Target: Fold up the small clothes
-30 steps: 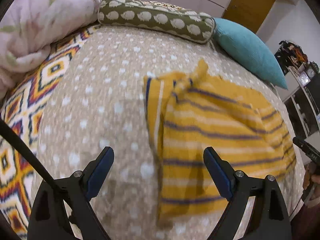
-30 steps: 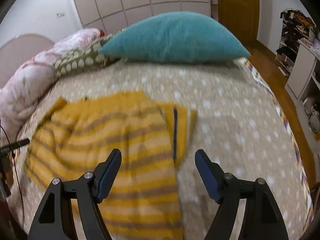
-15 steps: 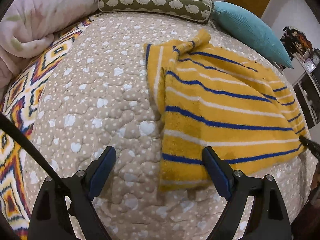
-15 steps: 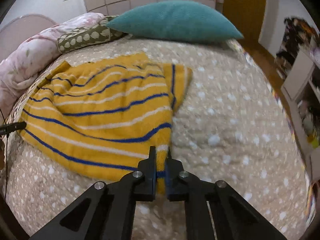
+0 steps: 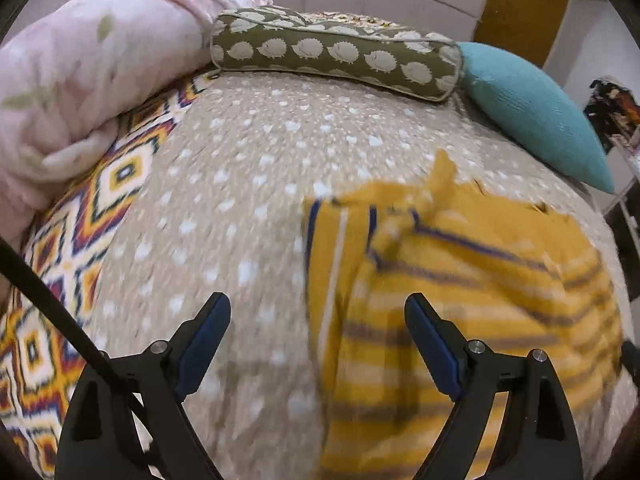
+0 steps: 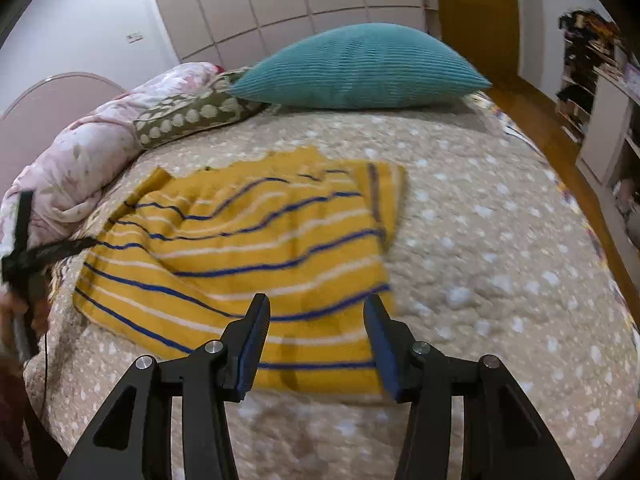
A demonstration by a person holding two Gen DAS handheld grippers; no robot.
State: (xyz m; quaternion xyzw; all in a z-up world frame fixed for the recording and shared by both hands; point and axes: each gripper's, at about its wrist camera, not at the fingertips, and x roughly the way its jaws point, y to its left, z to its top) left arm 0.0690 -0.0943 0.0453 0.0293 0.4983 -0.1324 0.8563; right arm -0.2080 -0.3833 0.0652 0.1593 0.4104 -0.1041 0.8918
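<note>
A small yellow garment with blue and white stripes (image 5: 460,300) lies flat on the beige spotted bedspread (image 5: 248,184); it also shows in the right wrist view (image 6: 256,248). My left gripper (image 5: 318,344) is open and empty, above the garment's left edge. My right gripper (image 6: 316,344) is open and empty, just above the garment's near right corner. The left wrist view is blurred.
A teal pillow (image 6: 360,68), an olive bolster with white hedgehogs (image 5: 336,52) and a rolled pink floral duvet (image 5: 88,68) line the head of the bed. A patterned blanket (image 5: 64,264) lies at the left. Wooden floor (image 6: 560,144) and shelves (image 6: 600,92) are to the right.
My right gripper was shut on the garment's corner half a second ago; it has opened and let go. My left gripper stayed open and pulled back and up.
</note>
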